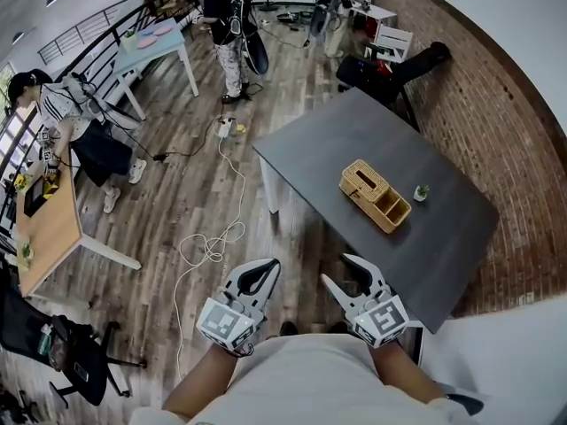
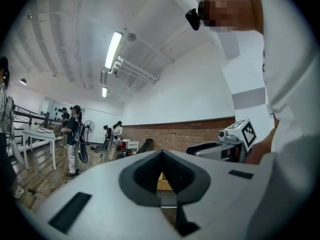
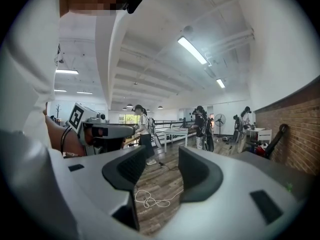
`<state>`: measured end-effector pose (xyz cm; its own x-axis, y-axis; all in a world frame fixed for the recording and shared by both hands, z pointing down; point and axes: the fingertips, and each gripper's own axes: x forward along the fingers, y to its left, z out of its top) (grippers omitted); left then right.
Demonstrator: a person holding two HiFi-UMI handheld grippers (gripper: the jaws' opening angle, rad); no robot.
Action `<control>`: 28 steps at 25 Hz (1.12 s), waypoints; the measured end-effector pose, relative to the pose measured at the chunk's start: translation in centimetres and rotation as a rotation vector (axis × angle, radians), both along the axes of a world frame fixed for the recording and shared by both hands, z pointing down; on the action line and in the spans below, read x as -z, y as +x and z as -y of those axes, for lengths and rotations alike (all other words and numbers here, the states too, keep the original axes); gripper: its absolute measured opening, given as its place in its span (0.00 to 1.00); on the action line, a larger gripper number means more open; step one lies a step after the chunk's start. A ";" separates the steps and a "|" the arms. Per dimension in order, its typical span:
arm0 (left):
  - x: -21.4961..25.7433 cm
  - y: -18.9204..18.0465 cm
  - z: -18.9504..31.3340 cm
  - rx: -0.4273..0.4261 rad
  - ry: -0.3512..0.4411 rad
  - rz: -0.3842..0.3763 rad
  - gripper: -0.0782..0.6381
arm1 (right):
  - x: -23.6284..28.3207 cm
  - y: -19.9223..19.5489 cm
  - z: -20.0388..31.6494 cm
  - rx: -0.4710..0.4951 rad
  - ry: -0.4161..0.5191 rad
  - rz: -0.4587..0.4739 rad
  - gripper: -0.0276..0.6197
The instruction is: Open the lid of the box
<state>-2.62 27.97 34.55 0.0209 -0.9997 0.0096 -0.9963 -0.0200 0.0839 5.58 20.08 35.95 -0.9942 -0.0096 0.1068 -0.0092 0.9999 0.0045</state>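
A woven wicker box [image 1: 375,195] lies on the dark grey table [image 1: 354,131], well ahead of both grippers. Its slotted lid [image 1: 363,182] covers the left half; the right half shows an open compartment. My left gripper [image 1: 268,266] is held near my body over the floor, its jaws touching at the tips [image 2: 162,153], with a sliver of the wicker box [image 2: 162,182] seen through the gap behind them. My right gripper [image 1: 339,270] is beside it, near the table's front corner. Its jaws stand apart with nothing between them [image 3: 162,171].
A small potted plant [image 1: 422,191] stands right of the box. A white cable [image 1: 213,237] snakes over the wood floor left of the table. A wooden desk [image 1: 49,228] and a black chair [image 1: 62,348] are at the left. People stand farther off; a brick wall [image 1: 478,96] lies behind the table.
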 end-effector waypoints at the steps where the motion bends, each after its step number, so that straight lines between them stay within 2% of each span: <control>1: -0.2 -0.4 0.1 -0.002 0.001 -0.004 0.12 | -0.1 -0.4 0.1 -0.001 0.001 0.000 0.36; 19: -1.0 -5.9 3.3 0.060 -0.015 0.006 0.12 | -1.1 -7.0 4.1 0.085 -0.016 -0.005 0.37; 28: -1.7 -9.9 8.6 0.099 -0.034 0.017 0.12 | -1.8 -11.3 10.2 0.110 -0.032 0.015 0.36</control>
<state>-12.51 19.39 36.23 -0.0781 -0.9960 0.0435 -0.9945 0.0809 0.0658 -5.77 9.90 37.73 -0.9906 0.1027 0.0902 0.1007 0.9946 -0.0268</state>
